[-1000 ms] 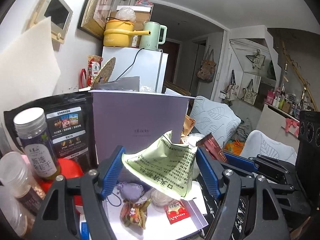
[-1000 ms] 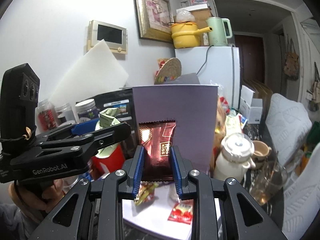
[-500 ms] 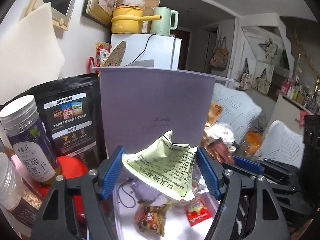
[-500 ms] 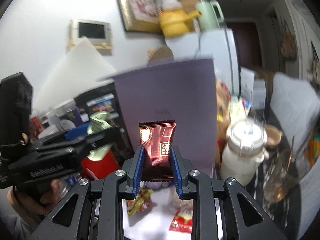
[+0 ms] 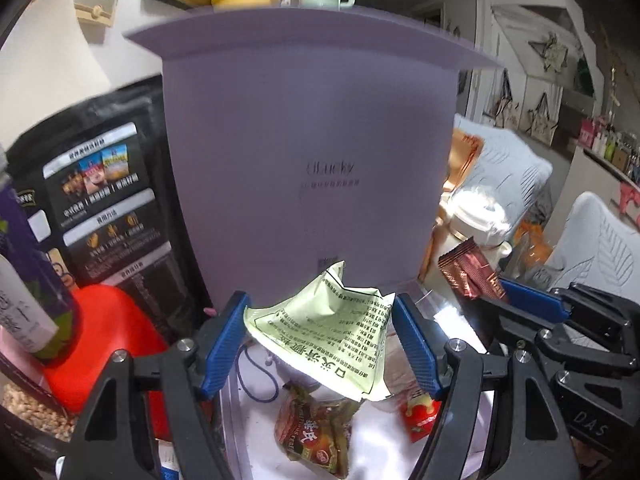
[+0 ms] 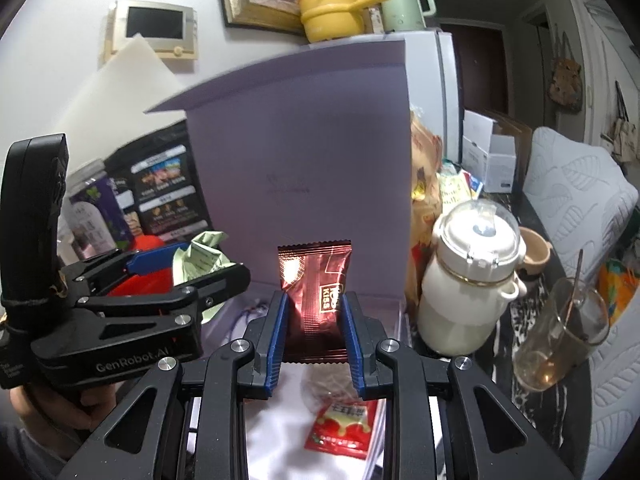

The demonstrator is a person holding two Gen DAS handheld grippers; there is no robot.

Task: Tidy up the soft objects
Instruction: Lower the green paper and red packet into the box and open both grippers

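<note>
My left tool (image 5: 320, 344) clamps the green packet (image 5: 328, 336) and my right tool (image 6: 314, 340) the brown sachet (image 6: 316, 284), both over the open lilac box (image 5: 304, 160), so I'd lower each near its white floor before letting go

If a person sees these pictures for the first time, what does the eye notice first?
Probably the tall lilac box lid standing upright behind everything. Next, each gripper's catch: the left gripper pinches a crumpled pale green packet, the right gripper a shiny dark red sachet. Both hang over the open white box of snack packets.
</note>
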